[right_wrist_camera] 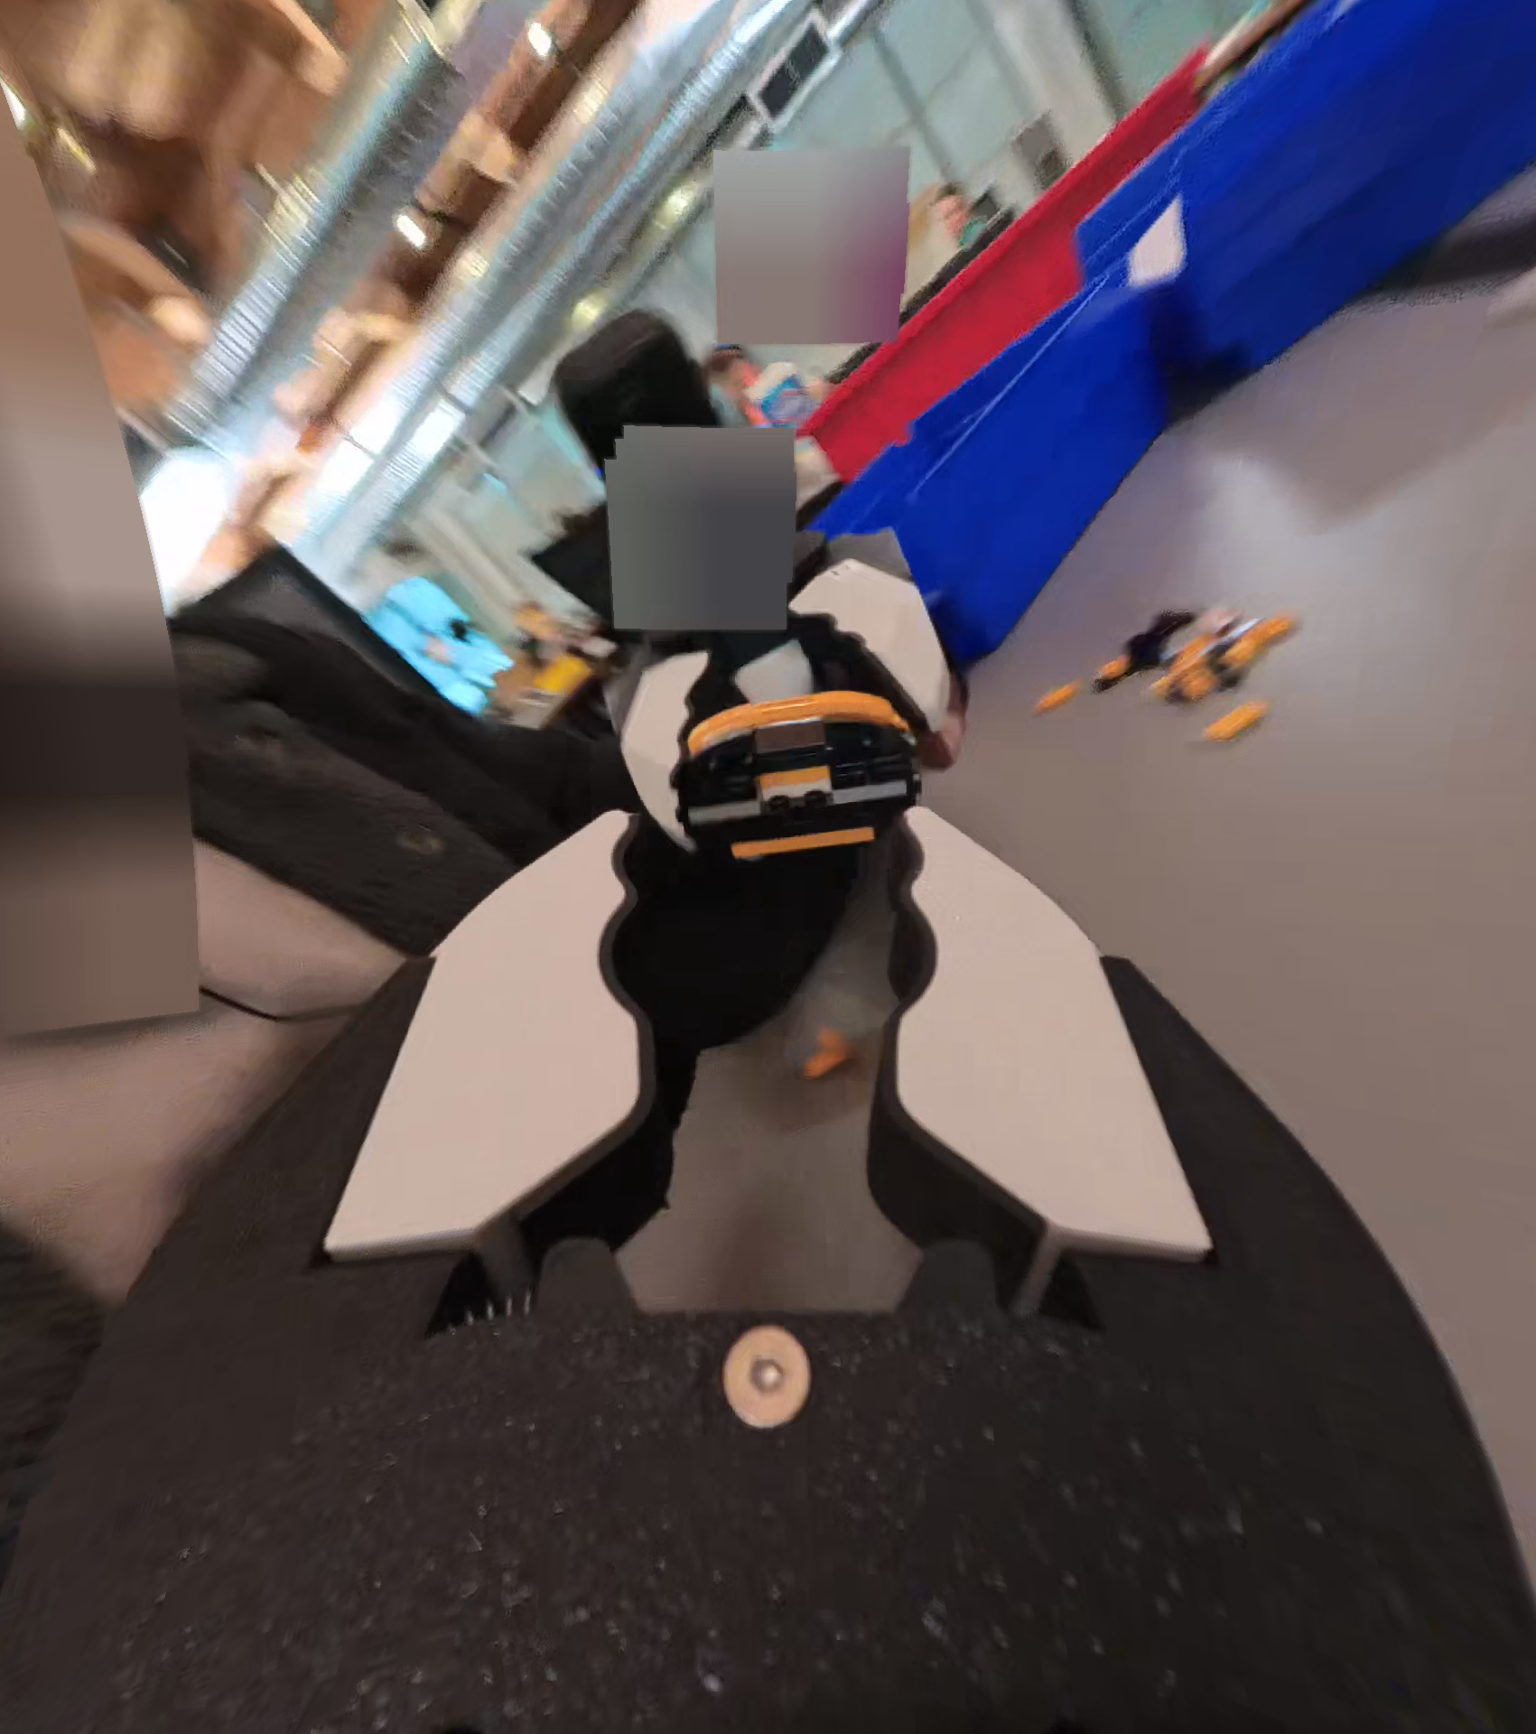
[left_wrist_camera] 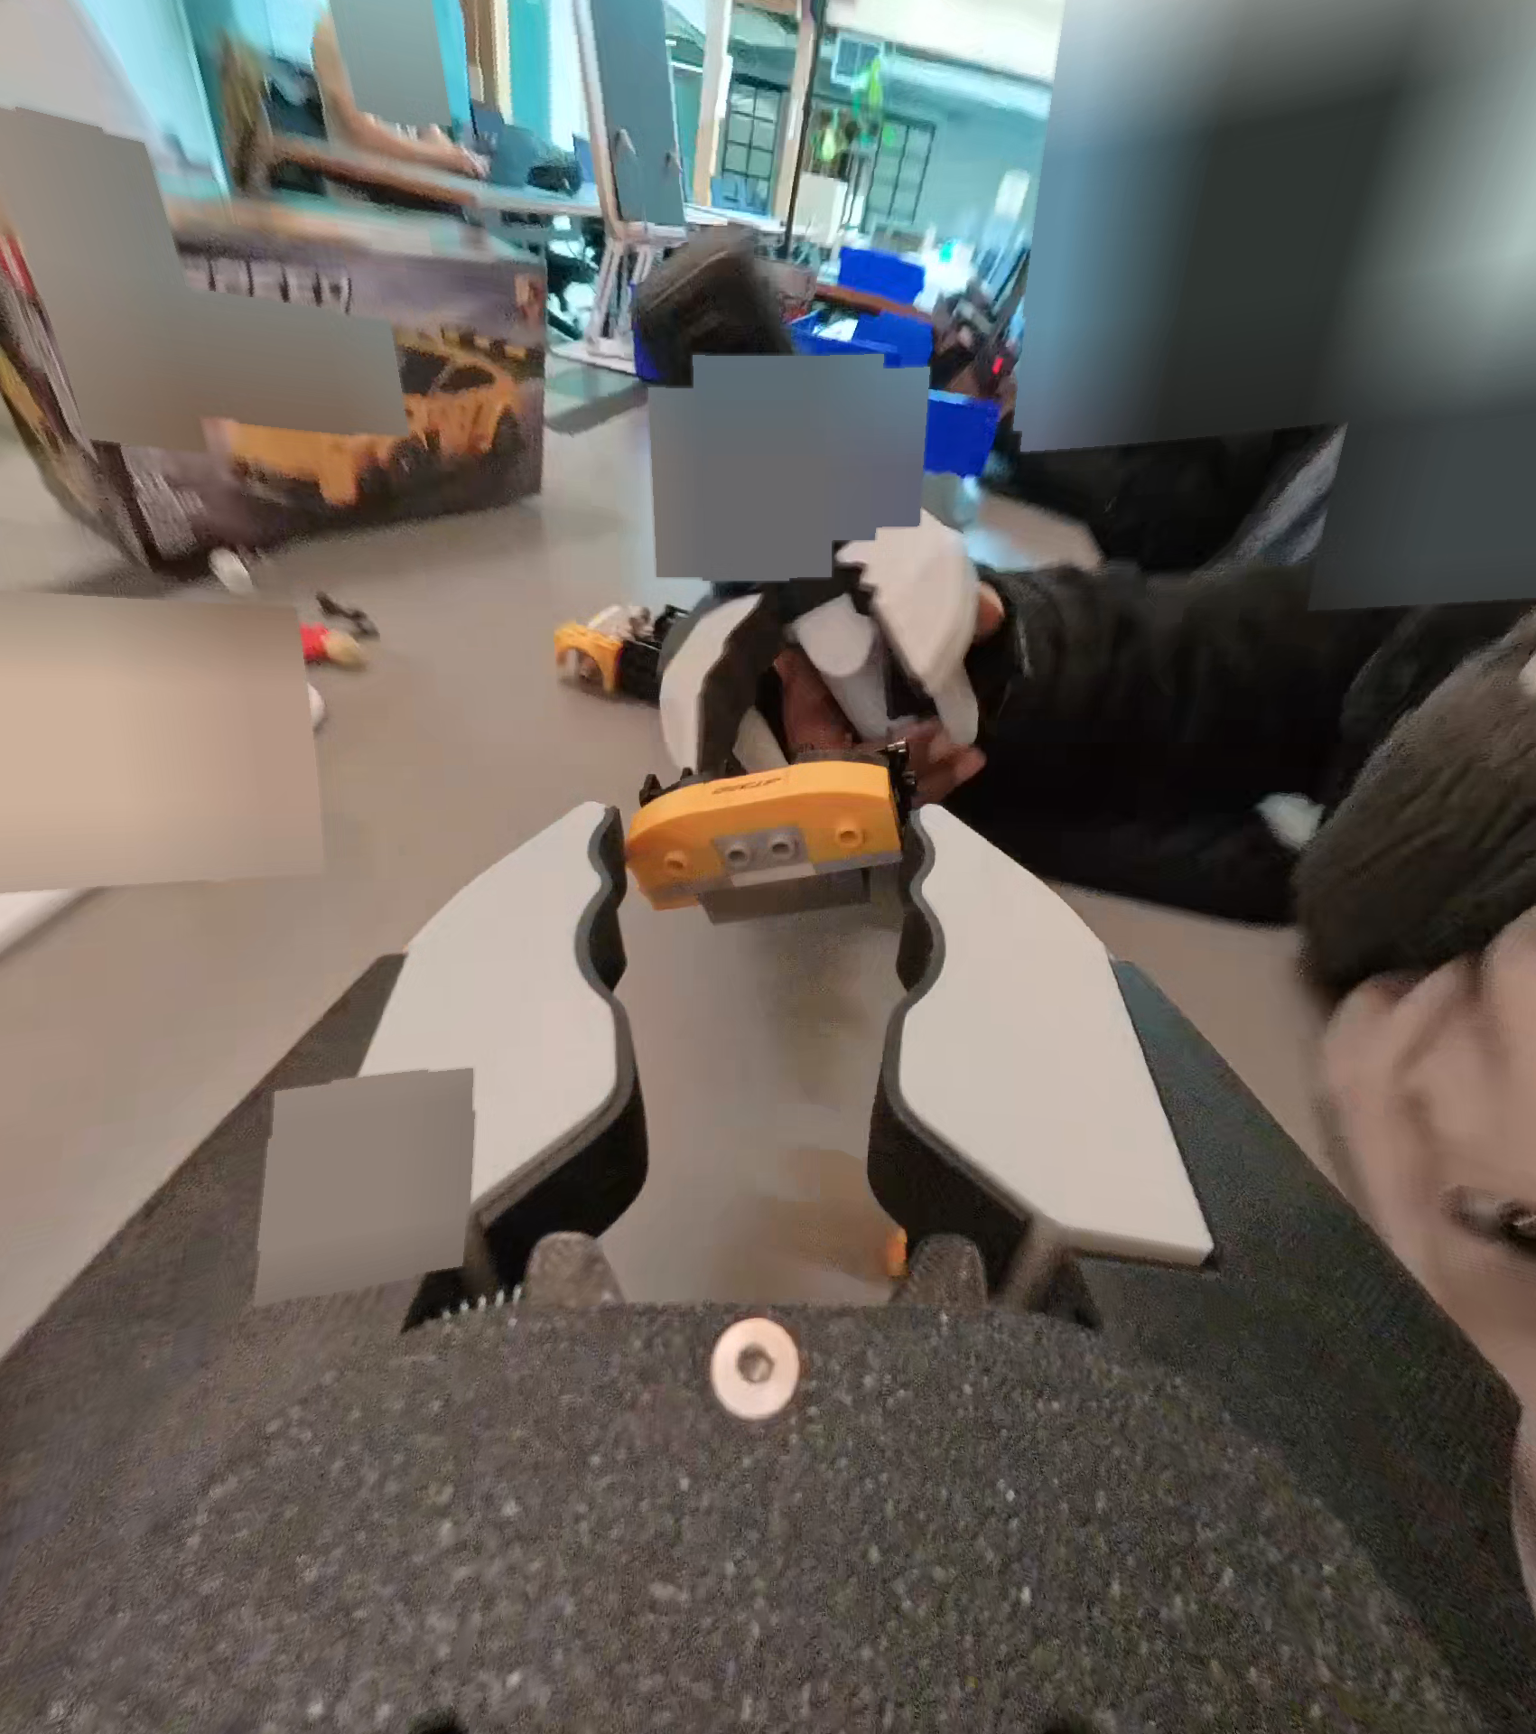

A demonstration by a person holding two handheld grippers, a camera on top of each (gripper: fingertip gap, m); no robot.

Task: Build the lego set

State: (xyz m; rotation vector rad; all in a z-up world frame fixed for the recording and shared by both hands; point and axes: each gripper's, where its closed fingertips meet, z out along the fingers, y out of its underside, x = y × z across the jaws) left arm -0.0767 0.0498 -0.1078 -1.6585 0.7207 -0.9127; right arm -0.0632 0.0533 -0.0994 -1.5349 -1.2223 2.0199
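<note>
A small lego car assembly, orange on one side and black with grey on the other, is held in the air above the grey table (left_wrist_camera: 464, 751). In the left wrist view the orange side (left_wrist_camera: 759, 826) sits between my left gripper's (left_wrist_camera: 764, 830) fingertips, which press on both its ends. In the right wrist view the black and orange side (right_wrist_camera: 797, 783) sits at my right gripper's (right_wrist_camera: 773, 826) tips, which close on it from the opposite side. Each gripper's white fingers show behind the assembly in the other's view.
The lego box (left_wrist_camera: 323, 403) stands at the back left. A partly built orange and black car section (left_wrist_camera: 600, 652) and a small red piece (left_wrist_camera: 328, 643) lie on the table. Loose orange pieces (right_wrist_camera: 1195, 666) lie near blue bins (right_wrist_camera: 1120, 375). A dark sleeve (left_wrist_camera: 1167, 732) lies to the right.
</note>
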